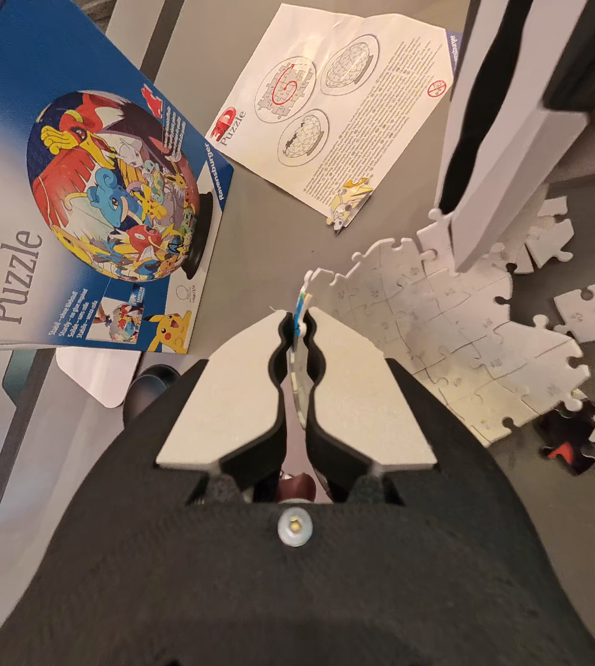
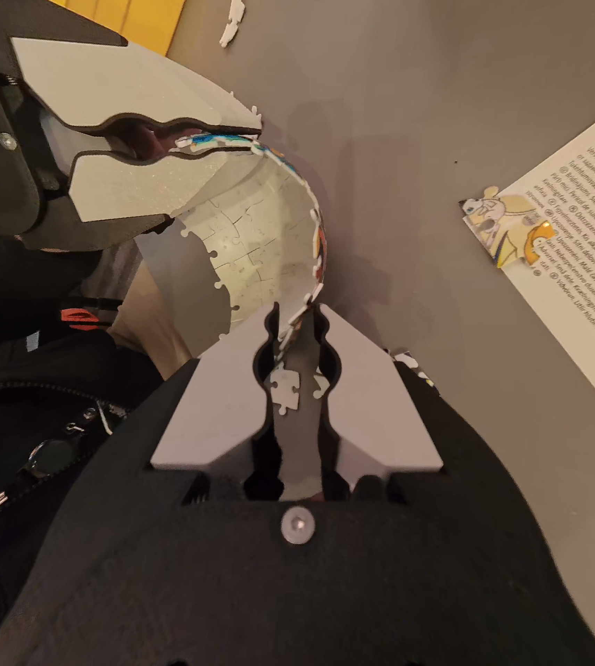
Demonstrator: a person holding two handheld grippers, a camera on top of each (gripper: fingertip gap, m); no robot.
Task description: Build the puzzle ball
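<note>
Left wrist view: the left hand-held gripper, frame centre, pinches the rim of the curved puzzle shell, white inner side visible at right. The puzzle box lies upper left on the grey surface.

Right wrist view: the right hand-held gripper pinches the shell's lower edge; the instruction sheet lies at right.

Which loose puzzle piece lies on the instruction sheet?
The yellow printed piece at the sheet's corner. The white one and the dark one lie on the bare table.
</note>
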